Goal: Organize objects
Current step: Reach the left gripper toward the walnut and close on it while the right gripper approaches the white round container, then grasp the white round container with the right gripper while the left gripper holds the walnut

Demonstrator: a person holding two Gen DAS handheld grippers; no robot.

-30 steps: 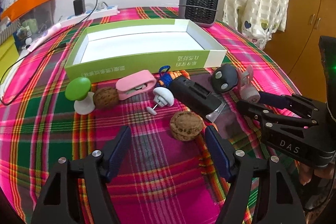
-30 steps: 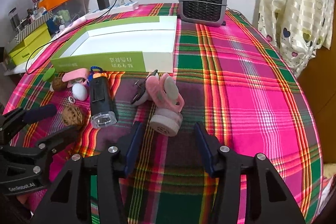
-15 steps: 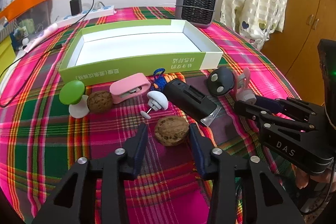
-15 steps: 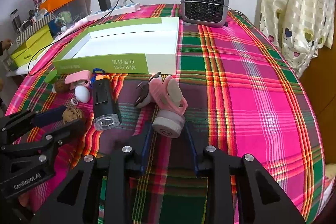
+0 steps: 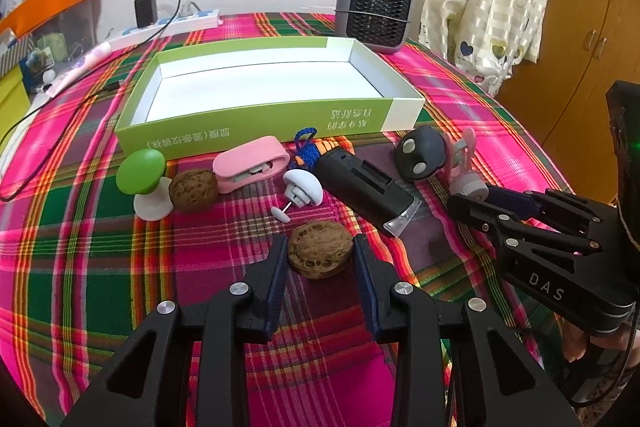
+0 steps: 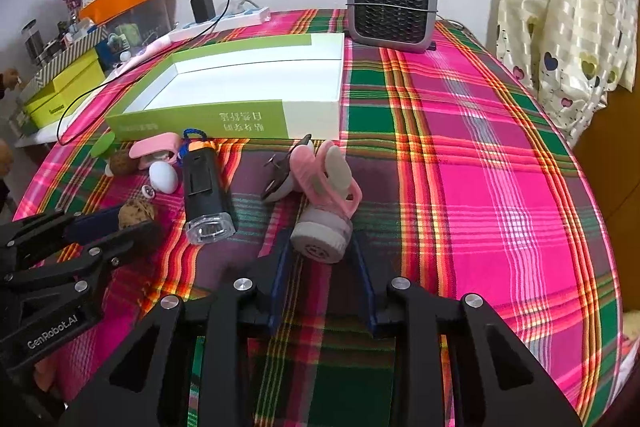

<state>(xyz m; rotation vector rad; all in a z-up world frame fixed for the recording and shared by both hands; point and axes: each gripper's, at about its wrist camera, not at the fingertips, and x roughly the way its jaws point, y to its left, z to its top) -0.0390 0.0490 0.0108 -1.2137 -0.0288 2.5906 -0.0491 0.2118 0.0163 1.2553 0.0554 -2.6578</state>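
Observation:
A brown walnut (image 5: 320,249) lies on the plaid cloth between the blue pads of my left gripper (image 5: 319,245). The jaws are closing and both pads touch its sides. A pink toy fan (image 6: 320,187) lies on the cloth, and my right gripper (image 6: 319,241) is shut on its grey base (image 6: 320,233). An open green and white box (image 5: 256,131) stands behind the row of small things. In the left wrist view the right gripper (image 5: 476,197) reaches in from the right. The right wrist view shows the left gripper (image 6: 136,223) low on the left.
In front of the box lie a black torch-like device (image 5: 364,187), a black round piece (image 5: 420,153), a pink case (image 5: 250,165), a second walnut (image 5: 193,190), a green mushroom toy (image 5: 142,173) and a white one (image 5: 302,187). A grey heater (image 5: 374,15) and a charger cable (image 5: 160,7) sit behind.
Both pairs of jaws have closed in from wide open, the left onto the walnut and the right onto the fan's grey base. Neither hand has shifted.

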